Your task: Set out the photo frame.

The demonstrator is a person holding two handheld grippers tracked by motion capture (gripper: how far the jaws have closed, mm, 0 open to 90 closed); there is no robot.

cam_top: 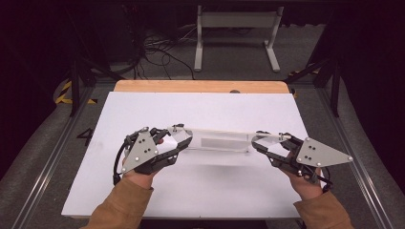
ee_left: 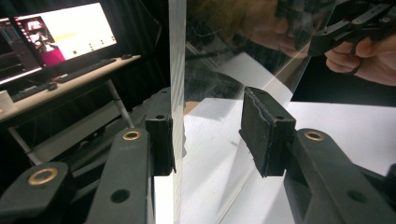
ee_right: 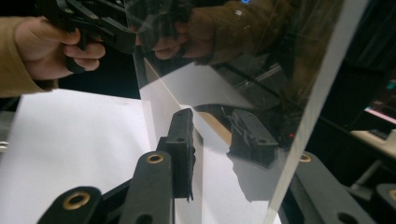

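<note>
In the high view, a clear plastic sheet (cam_top: 217, 141) hangs above the middle of the white table (cam_top: 143, 107), stretched lengthwise between the two tools. The left gripper (cam_top: 177, 139) has the sheet's left end, and the right gripper (cam_top: 260, 141) has its right end; both hands come in from the near edge. In the left gripper view, the jaws stand partly open: the left pad touches the sheet's edge, while the right pad sits apart from it behind the plastic. In the right gripper view, the sheet (ee_right: 243, 79) runs between the jaws, one pad seen through it; whether they press it I cannot tell.
</note>
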